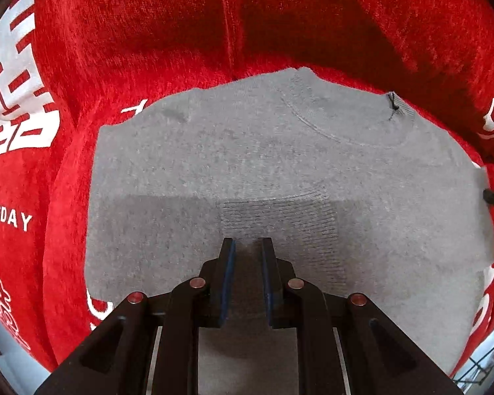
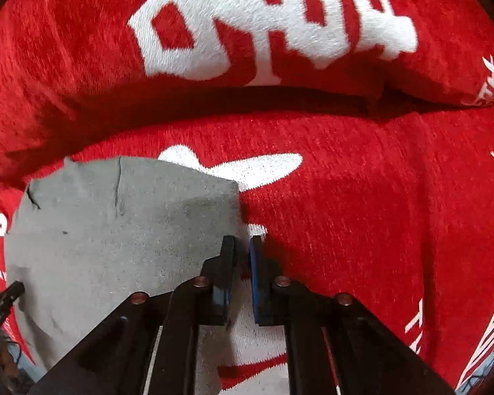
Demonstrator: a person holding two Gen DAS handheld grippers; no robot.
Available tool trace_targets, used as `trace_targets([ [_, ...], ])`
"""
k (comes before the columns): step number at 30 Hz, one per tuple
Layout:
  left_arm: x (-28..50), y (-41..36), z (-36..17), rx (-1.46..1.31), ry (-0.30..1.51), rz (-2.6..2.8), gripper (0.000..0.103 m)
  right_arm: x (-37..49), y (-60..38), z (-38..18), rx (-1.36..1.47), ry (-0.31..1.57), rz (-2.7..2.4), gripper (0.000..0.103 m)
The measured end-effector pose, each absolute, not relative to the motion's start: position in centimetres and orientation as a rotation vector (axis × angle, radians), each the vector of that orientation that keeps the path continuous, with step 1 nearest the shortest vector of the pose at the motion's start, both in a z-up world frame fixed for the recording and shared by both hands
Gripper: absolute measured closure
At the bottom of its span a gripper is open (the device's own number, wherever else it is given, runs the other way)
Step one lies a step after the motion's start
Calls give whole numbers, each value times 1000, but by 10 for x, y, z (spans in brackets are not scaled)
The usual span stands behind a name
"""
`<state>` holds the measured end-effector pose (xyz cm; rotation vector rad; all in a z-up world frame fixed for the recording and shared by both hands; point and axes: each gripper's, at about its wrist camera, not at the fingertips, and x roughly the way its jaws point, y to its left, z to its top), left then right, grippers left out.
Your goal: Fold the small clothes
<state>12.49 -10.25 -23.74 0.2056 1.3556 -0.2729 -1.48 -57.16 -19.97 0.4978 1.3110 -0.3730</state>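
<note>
Grey sweater [image 1: 247, 164] flat on red cover [image 1: 148, 33], collar at 1 o'clock, left tongs [image 1: 248, 247] pinching its ribbed cuff, right tongs [image 2: 242, 247] nearly pressed together, empty, at the sweater's 3 o'clock edge.

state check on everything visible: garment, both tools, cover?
grey knit sweater: lying flat on the red cover, partly folded, ribbed cuff laid across the body.
left tool: nearly shut, over the cuff; grip on fabric unclear.
right tool: shut, empty, at the sweater's right edge.
red plush cover: spread under the sweater, white lettering, creased behind.
</note>
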Motion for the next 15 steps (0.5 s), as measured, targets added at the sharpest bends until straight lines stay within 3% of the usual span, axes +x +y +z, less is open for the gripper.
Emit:
trace_targets([
  [3, 124, -104, -237, 221, 1353, -271, 86, -33, -580, -192, 581, 1338, -419, 83],
  [5, 125, -100, -237, 233, 1356, -268, 86, -60, -586, -187, 774, 1291, -369, 83],
  [7, 128, -94, -234, 233, 1362, -251, 86, -83, -587, -189, 939, 1266, -331, 64],
  [8, 129, -91, -233, 228, 1365, -242, 86, -94, -586, -192, 1004, 1257, -319, 63],
  [11, 131, -80, -229, 205, 1370, -228, 86, -111, -578, -204, 1082, 1256, -289, 66],
  [12, 131, -78, -226, 202, 1366, -230, 86, -112, -575, -207, 1069, 1263, -288, 73],
  [15, 129, -80, -225, 231, 1352, -239, 86, -103, -549, -208, 953, 1319, -294, 77],
])
